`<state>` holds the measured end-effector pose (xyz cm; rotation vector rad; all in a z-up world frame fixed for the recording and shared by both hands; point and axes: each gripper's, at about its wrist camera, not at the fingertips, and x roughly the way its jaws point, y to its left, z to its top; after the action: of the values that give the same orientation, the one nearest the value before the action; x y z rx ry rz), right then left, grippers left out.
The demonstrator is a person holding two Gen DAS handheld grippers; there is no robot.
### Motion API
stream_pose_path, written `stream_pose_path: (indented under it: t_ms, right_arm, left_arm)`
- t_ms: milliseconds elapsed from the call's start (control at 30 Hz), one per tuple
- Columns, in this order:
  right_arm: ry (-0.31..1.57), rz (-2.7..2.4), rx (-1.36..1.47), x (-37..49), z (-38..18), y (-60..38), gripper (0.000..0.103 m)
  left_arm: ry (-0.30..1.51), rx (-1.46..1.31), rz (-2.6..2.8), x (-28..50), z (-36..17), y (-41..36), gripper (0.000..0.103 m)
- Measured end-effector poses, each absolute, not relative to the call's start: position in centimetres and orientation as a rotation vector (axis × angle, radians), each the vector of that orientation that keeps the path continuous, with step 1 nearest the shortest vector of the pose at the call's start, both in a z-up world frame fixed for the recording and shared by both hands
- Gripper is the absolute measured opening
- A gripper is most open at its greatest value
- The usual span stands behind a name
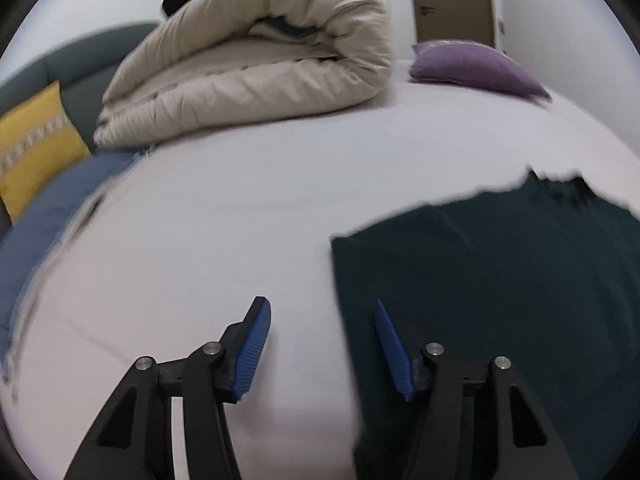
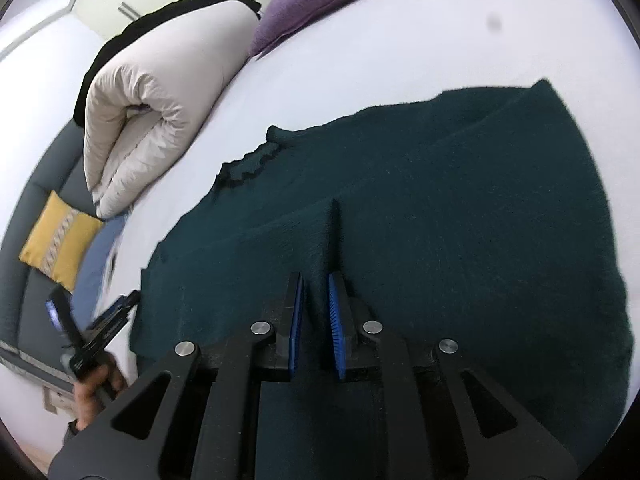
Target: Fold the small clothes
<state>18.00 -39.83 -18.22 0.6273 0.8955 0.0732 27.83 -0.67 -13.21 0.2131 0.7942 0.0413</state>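
**Sweater pinched on the bed**

Fabric of the dark green sweater [image 2: 420,208] rises in a ridge between the blue pads of the right gripper [image 2: 316,312], whose narrow jaws hold that fold. The left gripper [image 1: 320,344] hangs over the white bed [image 1: 224,240] with its jaws spread wide and nothing between them; its right finger is over the sweater's left edge, its left finger over bare sheet. In the right wrist view this gripper shows at the sweater's lower left corner, held by the person's hand [image 2: 94,396].

The sweater lies spread flat on the bed, fuzzy knit with a dark scalloped collar [image 2: 250,166]. Its long axis runs from the hem near the grippers to the collar, which faces the rolled cream duvet [image 2: 152,100]. Farther off lie a purple cushion [image 2: 316,0] and a yellow cushion [image 2: 60,248].
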Motion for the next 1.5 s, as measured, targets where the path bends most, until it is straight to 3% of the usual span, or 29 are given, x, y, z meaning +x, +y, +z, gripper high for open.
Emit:
stream_pose_path:
  t_ms: [133,200,467,533,600,733,767,800,867,933,1000,1033,1200,1500]
  right_arm:
    - [0.919,0.053,0.574,17.3,-19.0,-39.4,0.007]
    - [0.914,0.046,0.593,17.1,-19.2,-39.9,0.006]
    - [0.932,0.003,0.523,16.1,-18.1,-38.9,0.009]
    - [0.937,0.004,0.517,16.1,-18.7,-39.0,0.006]
    - [0.932,0.009,0.521,16.1,-19.0,-39.3,0.005]
    - [0.932,-0.007,0.539,15.7,-18.7,-39.7,0.006]
    - [0.929,-0.036,0.550,15.1,-18.2,-39.9,0.007]
    - [0.914,-0.057,0.562,14.3,-17.6,-40.3,0.014]
    - [0.861,-0.060,0.597,11.8,-16.1,-41.0,0.015]
    - [0.821,-0.042,0.627,9.4,-15.1,-41.5,0.025]
    - [0.783,-0.024,0.656,6.0,-14.1,-41.8,0.047]
    - [0.762,-0.015,0.664,4.0,-13.7,-41.9,0.050]
    - [0.740,0.016,0.640,-4.9,-13.4,-41.9,0.051]
    - [0.764,0.007,0.682,-17.9,-16.1,-44.2,0.051]
  left_arm:
    - [0.804,0.256,0.033,27.1,-15.1,-0.7,0.062]
    - [0.822,0.219,0.037,27.6,-15.0,0.1,0.069]
    - [0.804,0.267,0.043,26.6,-15.0,-0.2,0.068]
    - [0.824,0.232,0.035,27.1,-15.3,0.3,0.071]
    - [0.845,0.184,0.039,27.8,-15.5,1.3,0.082]
    - [0.883,0.093,0.040,27.4,-14.6,3.0,0.081]
    - [0.876,0.089,0.062,26.6,-14.1,3.4,0.072]
    - [0.878,0.094,0.076,25.5,-13.6,3.9,0.069]
    - [0.873,0.059,0.077,23.3,-12.9,5.3,0.067]
    - [0.861,0.017,0.077,21.2,-12.2,6.5,0.067]
    - [0.850,-0.017,0.050,18.0,-11.5,7.4,0.067]
    - [0.848,-0.017,0.037,16.8,-11.2,7.5,0.067]
    - [0.888,-0.115,-0.092,8.7,-11.1,8.2,0.074]
    - [1.056,-0.371,-0.264,-0.3,-14.1,10.4,0.070]
